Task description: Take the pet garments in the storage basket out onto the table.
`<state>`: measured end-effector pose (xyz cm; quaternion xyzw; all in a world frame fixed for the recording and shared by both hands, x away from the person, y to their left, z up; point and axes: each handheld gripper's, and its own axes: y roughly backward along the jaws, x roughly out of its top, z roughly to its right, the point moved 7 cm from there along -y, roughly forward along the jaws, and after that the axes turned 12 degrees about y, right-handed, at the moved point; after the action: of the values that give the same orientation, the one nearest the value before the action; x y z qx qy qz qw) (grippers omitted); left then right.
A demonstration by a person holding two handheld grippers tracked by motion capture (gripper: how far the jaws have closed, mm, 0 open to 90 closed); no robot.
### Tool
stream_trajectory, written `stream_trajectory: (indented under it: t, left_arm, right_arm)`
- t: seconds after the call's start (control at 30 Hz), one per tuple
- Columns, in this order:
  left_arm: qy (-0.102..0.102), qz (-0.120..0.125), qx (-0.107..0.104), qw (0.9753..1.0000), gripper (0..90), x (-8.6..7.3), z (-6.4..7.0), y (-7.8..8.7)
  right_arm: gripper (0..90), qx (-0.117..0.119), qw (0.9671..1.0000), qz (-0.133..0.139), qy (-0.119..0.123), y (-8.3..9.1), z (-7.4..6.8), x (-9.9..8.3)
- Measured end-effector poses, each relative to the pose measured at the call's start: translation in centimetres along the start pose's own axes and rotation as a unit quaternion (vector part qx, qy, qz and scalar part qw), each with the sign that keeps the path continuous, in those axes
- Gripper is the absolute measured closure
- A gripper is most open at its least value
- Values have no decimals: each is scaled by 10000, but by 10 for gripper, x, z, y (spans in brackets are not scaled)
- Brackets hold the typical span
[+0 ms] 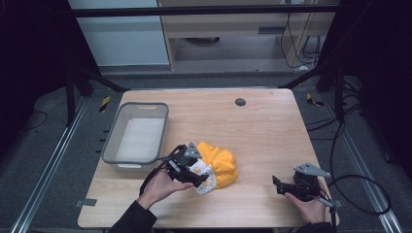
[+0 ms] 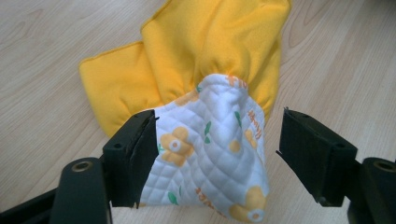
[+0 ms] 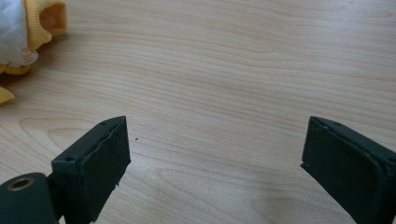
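Pale wood table (image 1: 252,126) under you, with a grey bin (image 1: 137,137) at far left. Your left gripper (image 1: 197,175) sits at the yellow garment (image 1: 221,165), near the table's middle, its jaws spread around the white quilted flowered part; one jaw seems to touch the fabric, though contact is hard to judge. Your right gripper (image 1: 278,186) rests well apart, gaping wide over bare wood.

In the high view the left hand-held gripper (image 1: 194,171) covers part of the cloth (image 1: 221,167). In the left gripper view the cloth's (image 2: 210,84) top is cut off, its orange lettering unreadable. The tabletop's (image 1: 272,131) dark dot (image 1: 240,102) is too small to identify.
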<state>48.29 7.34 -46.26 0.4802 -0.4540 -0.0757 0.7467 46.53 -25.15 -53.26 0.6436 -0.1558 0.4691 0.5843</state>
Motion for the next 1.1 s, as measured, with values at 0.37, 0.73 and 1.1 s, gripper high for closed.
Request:
stream_trajectory:
  t: [0.37, 0.73, 1.1]
  left_arm:
    - [268, 332, 138, 9990, 253, -16, -14, 16]
    - [697, 825, 379, 9934, 250, -40, -33, 32]
    - [1119, 1216, 593, 9845, 256, -71, -50, 45]
  right_arm:
    - [75, -11, 10000, -6, 9, 0, 0, -1]
    - [74, -11, 10000, -10, 2, 1, 1, -1]
    - [70, -7, 10000, 7, -3, 1, 1, -2]
